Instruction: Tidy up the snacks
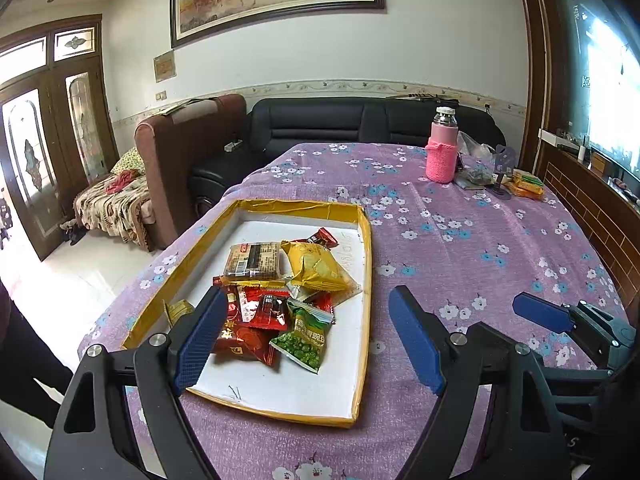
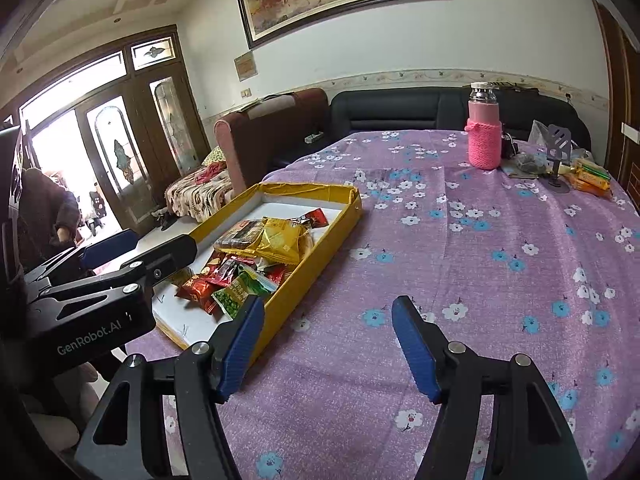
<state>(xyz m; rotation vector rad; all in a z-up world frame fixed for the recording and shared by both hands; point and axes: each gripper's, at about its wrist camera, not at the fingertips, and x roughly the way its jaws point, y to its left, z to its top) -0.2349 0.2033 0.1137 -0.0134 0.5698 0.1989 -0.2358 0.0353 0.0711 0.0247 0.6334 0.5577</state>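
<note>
Broadly, we saw a wide surface [image 2: 460, 264] under a purple flowered cloth, and on its left part a shallow yellow-rimmed tray [image 1: 362, 240] with a white floor, its long axis running away from us toward the sofa. Inside that tray lay the snacks [image 1: 280, 288], heaped in a loose pile toward the near half: a yellow bag [image 1: 316, 266] and a brown-labelled block [image 1: 252, 260] farther back, red packets [image 1: 248, 328] and a green pea packet [image 1: 304, 338] nearer to us. A second small group of orange-and-green packets [image 2: 592, 178] sat well apart at the far right edge, near a pink-sleeved bottle [image 2: 484, 140]. We judged the left claw [image 1: 308, 334] to be the nearer one: the pile lay straight ahead of it and slightly below, with the red packets showing just past its left finger. Its jaws were spread, nothing between the pads. The right claw [image 2: 328, 344] pointed at bare cloth beside the tray's right wall, so the pile lay ahead and to its left, across that wall; its jaws too stood apart and empty. For the snacks in the tray, we reckoned the left claw had the shorter, straighter reach, while the far packets lay on the right claw's side.
</note>
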